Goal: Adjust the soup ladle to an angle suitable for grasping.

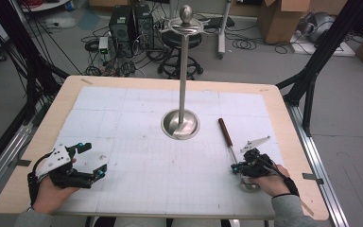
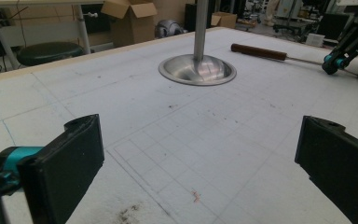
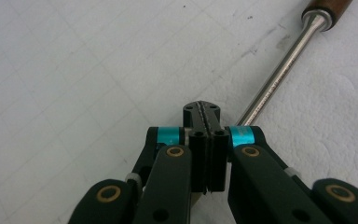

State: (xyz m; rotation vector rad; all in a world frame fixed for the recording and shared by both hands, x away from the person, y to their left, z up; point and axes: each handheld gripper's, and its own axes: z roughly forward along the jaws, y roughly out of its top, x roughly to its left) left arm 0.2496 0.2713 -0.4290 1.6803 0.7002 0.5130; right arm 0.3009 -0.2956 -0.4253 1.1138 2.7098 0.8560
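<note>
1. The table (image 1: 283, 123) has a light wooden edge and a white mat with a grid (image 1: 146, 142) covers its top.
2. A tall metal stand (image 1: 183, 71) is upright at the middle of the mat, on a round shiny base (image 1: 180, 124). At its top there is a ball and curved hooks.
3. A ladle (image 1: 227, 135) with a brown wooden handle lies flat on the mat, to the right of the base and apart from it. Its thin metal shaft goes toward the person, and its round bowl (image 1: 249, 185) is seen near the right hand, partly hidden by it.
4. The left gripper (image 1: 92, 161) is held by the left hand (image 1: 52, 187) near the front left of the table. In the left gripper view its two black jaws stand far apart, with nothing between them, and the mat is seen below.
5. The right gripper (image 1: 240, 166) is held by the right hand (image 1: 272, 182) at the front right. In the right gripper view its jaws are pressed together, pad against pad.
6. In that view the metal shaft of the ladle (image 3: 279, 74) passes just to the right of the jaw tips and goes under the gripper. It lies beside the jaws, not between them, so the clenched jaws hold nothing that I can see.
7. In the left gripper view, the ladle handle (image 2: 258, 51) and the right gripper (image 2: 342, 51) are seen far off at the upper right.
</note>
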